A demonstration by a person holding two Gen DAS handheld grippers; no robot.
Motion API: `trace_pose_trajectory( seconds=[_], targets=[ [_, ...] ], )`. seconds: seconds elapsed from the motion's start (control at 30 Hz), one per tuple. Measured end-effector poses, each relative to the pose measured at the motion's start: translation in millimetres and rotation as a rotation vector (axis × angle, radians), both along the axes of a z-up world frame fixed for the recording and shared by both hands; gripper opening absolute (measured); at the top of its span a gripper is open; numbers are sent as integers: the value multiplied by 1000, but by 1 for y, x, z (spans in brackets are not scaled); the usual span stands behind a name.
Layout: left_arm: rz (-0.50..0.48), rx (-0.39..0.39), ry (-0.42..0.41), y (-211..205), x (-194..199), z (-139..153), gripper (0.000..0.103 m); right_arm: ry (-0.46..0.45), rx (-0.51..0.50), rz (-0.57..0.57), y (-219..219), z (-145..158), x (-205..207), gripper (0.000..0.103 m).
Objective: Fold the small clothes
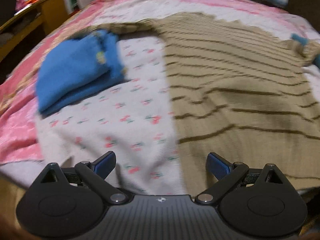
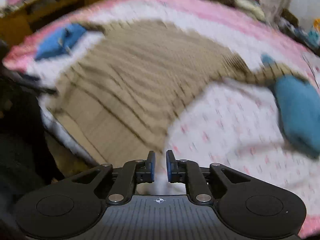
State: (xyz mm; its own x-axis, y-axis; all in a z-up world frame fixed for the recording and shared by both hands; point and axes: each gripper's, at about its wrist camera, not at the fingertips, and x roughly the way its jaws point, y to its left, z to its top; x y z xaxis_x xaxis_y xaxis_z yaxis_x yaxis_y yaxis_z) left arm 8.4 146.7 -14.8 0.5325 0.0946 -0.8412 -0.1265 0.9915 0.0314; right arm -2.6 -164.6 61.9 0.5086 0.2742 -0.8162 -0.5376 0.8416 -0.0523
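Bedcover (image 1: 128,108) fills both views: white with small red flowers in the middle, with a pink border (image 1: 18,104) around it. On it lies a tan striped garment (image 1: 230,76), spread flat, the biggest piece of clothing here. In the left wrist view it takes the right half of the bed, and its near edge reaches close to the right finger of the left gripper. One tan sleeve runs to the far left, toward a blue folded piece. In the right wrist view the same garment (image 2: 140,76) lies to the left and far from the gripper, and its other sleeve stretches to the right.

Blue folded cloth (image 1: 80,72) rests on the left part of the bed, touching the sleeve end. A teal cloth (image 2: 298,110) lies at the right edge in the right wrist view, beside the other sleeve. A wooden shelf (image 1: 30,20) stands at the far left, off the bed.

Left gripper (image 1: 161,165) hangs over the flowered cover with its jaws wide apart and nothing between them. Right gripper (image 2: 160,166) has its jaws only a little apart, and I see no cloth caught in the narrow gap. Both views are blurred.
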Motion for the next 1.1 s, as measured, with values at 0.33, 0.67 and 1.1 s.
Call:
trace_pose_trajectory(
  seconds=[0.33, 0.67, 1.1],
  targets=[
    [137, -68, -144, 46, -40, 33, 103, 53, 201, 340, 148, -32, 25, 24],
    [145, -143, -195, 62, -41, 39, 103, 224, 164, 273, 213, -84, 50, 25],
    [131, -121, -279, 73, -41, 69, 103, 268, 252, 281, 244, -77, 42, 9]
  ],
)
